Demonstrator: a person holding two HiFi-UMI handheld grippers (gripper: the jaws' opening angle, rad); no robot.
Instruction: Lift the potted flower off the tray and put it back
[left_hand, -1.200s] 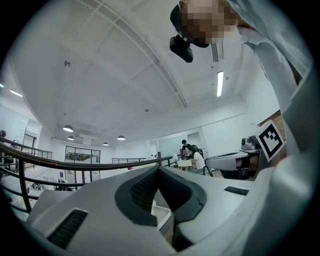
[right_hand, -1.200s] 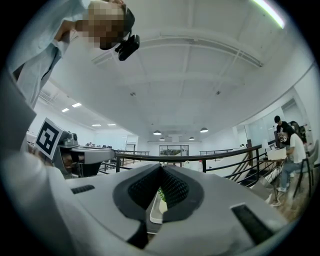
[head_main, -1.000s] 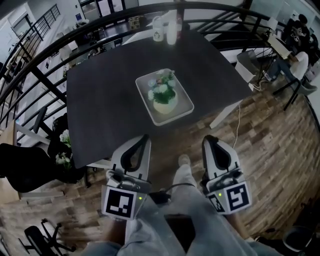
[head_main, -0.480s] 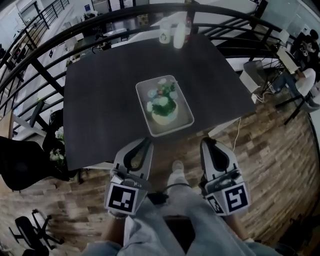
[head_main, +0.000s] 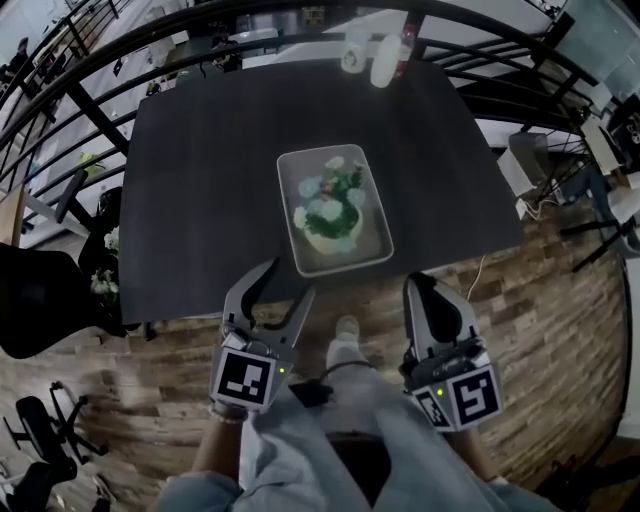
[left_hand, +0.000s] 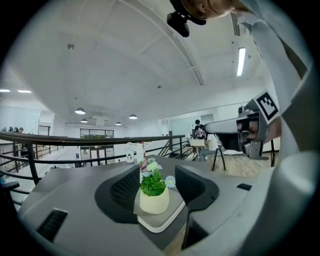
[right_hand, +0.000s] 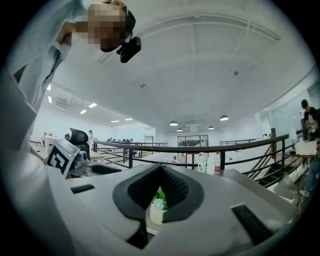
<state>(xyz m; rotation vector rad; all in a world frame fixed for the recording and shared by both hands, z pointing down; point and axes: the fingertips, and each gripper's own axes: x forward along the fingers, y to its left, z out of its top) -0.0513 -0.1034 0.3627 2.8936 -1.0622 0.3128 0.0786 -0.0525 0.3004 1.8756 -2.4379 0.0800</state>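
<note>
The potted flower (head_main: 331, 213), green leaves and pale blooms in a cream pot, stands in a light rectangular tray (head_main: 298, 169) on the dark table (head_main: 200, 170). My left gripper (head_main: 287, 283) hovers at the table's near edge, short of the tray. Its jaws have just been opening and nothing is between them. In the left gripper view the pot (left_hand: 154, 199) and tray (left_hand: 161, 223) show ahead, beyond the left gripper (left_hand: 157, 175). My right gripper (head_main: 418, 284) is over the floor, right of the tray, shut and empty. The right gripper (right_hand: 161, 168) frames the pot (right_hand: 156, 215) below its touching tips.
A white cup (head_main: 355, 55) and a bottle (head_main: 386, 62) stand at the table's far edge. A black railing (head_main: 90, 110) curves round the table. A black chair (head_main: 35, 300) sits at the left, over wooden floor (head_main: 560, 330). More chairs (head_main: 610, 200) stand at the right.
The left gripper's jaws, shut in the earlier frames, now stand apart. Both grippers have come closer to the table's near edge and the tray.
</note>
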